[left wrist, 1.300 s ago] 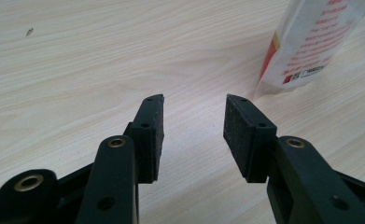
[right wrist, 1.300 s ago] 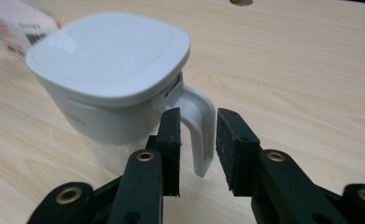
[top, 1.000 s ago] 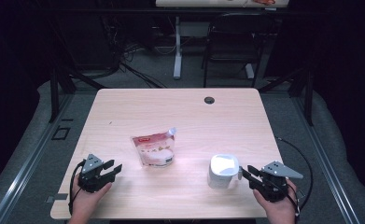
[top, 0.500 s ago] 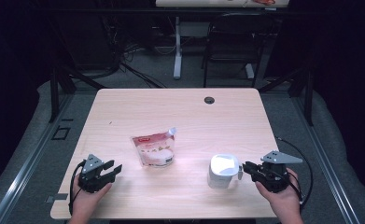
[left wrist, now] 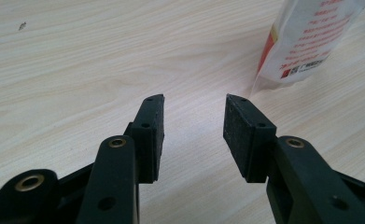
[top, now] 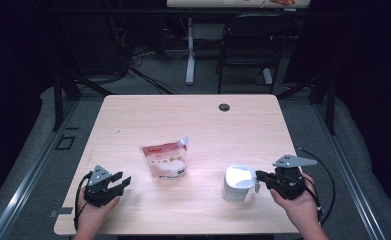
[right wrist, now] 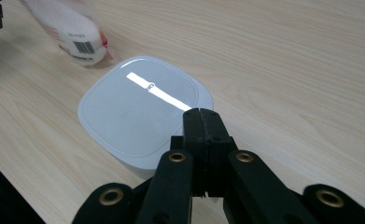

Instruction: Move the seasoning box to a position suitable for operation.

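High view: the desk [top: 133, 120] carries a white pouch with red print [top: 165, 159] lying flat near the centre of the frame, and a white square container with its lid on [top: 240, 183] at the lower right. The right tool [top: 261, 179] sits at the lower right, held in a hand [top: 297, 202]; its tips meet the container's right side. The left tool [top: 122, 182] rests at the lower left in the other hand [top: 94, 212], well apart from the pouch, its tips pointing toward the right of the frame. A round cable port [top: 224, 107] sits in the desk's far edge, upper centre.

Left gripper view: the left tool [left wrist: 193, 122] stands spread — bare wood shows between the two pads [left wrist: 153, 135], nothing held. The pouch [left wrist: 311, 42] fills the upper right corner, apart from the tips.

Right gripper view: the right tool [right wrist: 202, 122] has its jaws pressed together, the tips over the near edge of the container lid [right wrist: 143, 109]. Whether anything thin is pinched between them cannot be told. The pouch [right wrist: 73, 32], barcode end toward the container, lies at the upper left, just beside it.
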Available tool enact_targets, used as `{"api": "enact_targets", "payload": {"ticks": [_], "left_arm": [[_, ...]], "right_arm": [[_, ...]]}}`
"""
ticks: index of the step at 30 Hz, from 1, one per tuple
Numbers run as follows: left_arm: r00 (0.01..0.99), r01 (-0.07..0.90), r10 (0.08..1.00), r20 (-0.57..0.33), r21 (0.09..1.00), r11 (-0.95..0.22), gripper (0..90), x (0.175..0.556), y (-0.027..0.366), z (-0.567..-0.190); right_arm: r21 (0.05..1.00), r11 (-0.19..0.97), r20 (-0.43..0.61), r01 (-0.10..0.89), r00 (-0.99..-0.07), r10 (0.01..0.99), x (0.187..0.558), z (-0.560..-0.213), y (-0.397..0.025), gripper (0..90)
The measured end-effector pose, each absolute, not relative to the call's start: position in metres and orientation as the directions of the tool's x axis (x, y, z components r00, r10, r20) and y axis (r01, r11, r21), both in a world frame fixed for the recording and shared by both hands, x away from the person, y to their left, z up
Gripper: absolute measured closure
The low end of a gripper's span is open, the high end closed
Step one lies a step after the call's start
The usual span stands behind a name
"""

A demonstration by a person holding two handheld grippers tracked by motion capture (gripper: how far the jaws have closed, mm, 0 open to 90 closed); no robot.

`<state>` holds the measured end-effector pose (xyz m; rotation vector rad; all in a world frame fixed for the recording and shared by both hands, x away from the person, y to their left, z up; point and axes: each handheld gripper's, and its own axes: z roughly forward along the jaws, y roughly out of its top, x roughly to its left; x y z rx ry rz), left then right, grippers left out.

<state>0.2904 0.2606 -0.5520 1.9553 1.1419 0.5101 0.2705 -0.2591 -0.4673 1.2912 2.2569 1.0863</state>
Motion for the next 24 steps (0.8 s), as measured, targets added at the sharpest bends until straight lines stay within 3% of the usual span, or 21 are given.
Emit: {"api": "enact_targets", "payload": {"ticks": [24], "left_arm": [[0.515, 0.534, 0.856, -0.046, 0.798, -0.279, 58.4, 0.2907, 0.2606, -0.552]], "right_arm": [[0.757, 0.239, 0.152, 0.608, -0.52, 0.841, 0.2771, -0.473, -0.2531, 90.0]]}}
